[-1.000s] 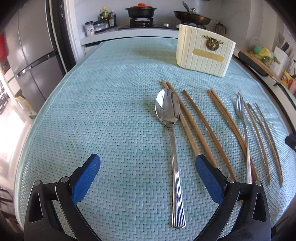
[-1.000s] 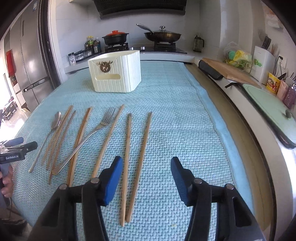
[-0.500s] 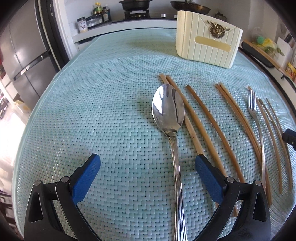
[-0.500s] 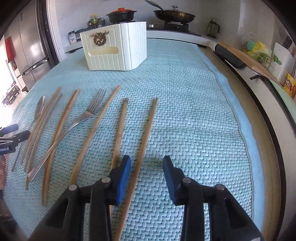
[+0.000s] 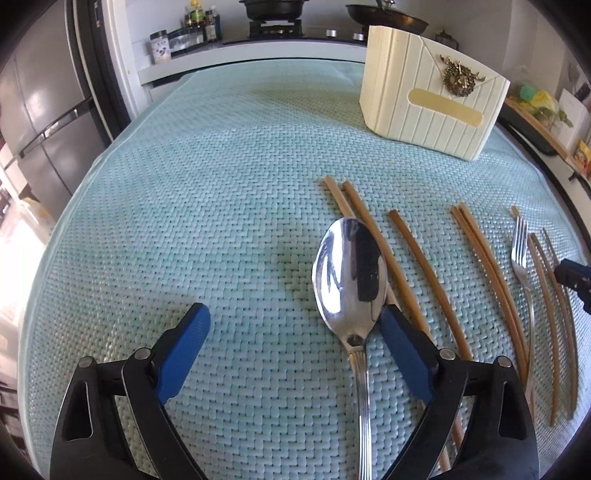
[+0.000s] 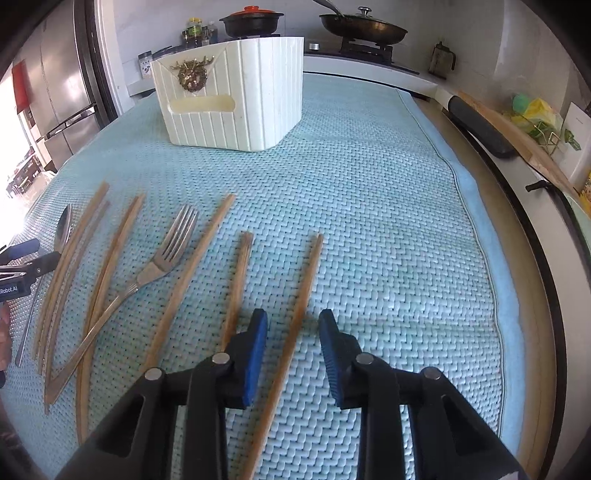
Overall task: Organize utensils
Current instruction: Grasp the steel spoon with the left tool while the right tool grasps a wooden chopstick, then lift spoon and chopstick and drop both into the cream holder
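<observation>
A steel spoon point(image 5: 349, 280) lies on the teal woven mat point(image 5: 221, 221); its neck runs between my left gripper's point(image 5: 293, 317) jaws, close to the right pad point(image 5: 402, 350). Those jaws are wide and closing, with neither pad pressing on the spoon. The right gripper point(image 6: 292, 321) straddles the rightmost wooden chopstick point(image 6: 304, 291); its jaws are narrow and closing, a small gap left on each side. Several more chopsticks point(image 6: 110, 258) and a fork point(image 6: 173, 247) lie to the left. A cream ribbed holder point(image 6: 236, 103) stands at the back of the mat.
A stove with a pot point(image 6: 251, 22) and a pan point(image 6: 364, 26) runs along the back, a steel fridge point(image 5: 40, 122) stands on the left. Beyond the mat's right edge are a wooden board point(image 6: 517, 147) and packets. The left gripper point(image 6: 26, 258) shows beside the spoon.
Both grippers have moved forward over the mat. The left now has the spoon's neck between slightly narrower jaws. The right jaws have narrowed around the rightmost chopstick.
</observation>
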Motion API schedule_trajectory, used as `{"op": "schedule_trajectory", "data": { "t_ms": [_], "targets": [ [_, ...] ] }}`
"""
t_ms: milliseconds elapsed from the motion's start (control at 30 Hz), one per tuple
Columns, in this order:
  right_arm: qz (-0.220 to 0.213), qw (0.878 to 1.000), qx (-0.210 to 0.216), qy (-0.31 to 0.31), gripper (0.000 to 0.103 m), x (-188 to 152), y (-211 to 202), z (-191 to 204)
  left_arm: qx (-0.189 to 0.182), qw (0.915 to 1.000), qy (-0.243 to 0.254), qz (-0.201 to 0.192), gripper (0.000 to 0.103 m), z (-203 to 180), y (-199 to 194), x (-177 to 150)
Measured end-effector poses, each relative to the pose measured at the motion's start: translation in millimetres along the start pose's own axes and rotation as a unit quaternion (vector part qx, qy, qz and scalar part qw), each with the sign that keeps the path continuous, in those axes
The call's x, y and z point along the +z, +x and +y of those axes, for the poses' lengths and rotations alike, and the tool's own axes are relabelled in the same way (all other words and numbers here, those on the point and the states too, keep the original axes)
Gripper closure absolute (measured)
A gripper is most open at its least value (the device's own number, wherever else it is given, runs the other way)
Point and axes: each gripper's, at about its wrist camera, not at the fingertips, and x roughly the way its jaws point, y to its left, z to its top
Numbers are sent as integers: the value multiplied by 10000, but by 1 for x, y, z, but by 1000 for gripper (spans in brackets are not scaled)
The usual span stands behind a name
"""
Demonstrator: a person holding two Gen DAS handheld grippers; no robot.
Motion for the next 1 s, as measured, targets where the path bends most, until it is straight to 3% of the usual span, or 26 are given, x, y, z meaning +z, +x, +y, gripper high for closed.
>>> {"op": "schedule_trajectory", "data": {
  "t_ms": [167, 267, 300, 567, 1000],
  "targets": [
    [48, 10000, -18, -2, 78, 13, 9, 2, -71, 9997, 218, -27, 20, -13, 4, 7],
    [62, 10000, -58, -13, 88, 19, 13, 2, -161, 9996, 232, -90, 45, -15, 4, 12],
    [59, 10000, -26, 12, 94, 21, 14, 1, -187, 9995, 246, -98, 61, -16, 4, 14],
    [-77, 9984, 412, 387, 97, 29, 5, -14, -476, 9985, 25, -279, 61, -3, -17, 21],
    [-1322, 9868, 920, 180, 97, 25, -133, 7, -804, 9862, -77, -1443, 61, 9, -142, 22]
  ]
}}
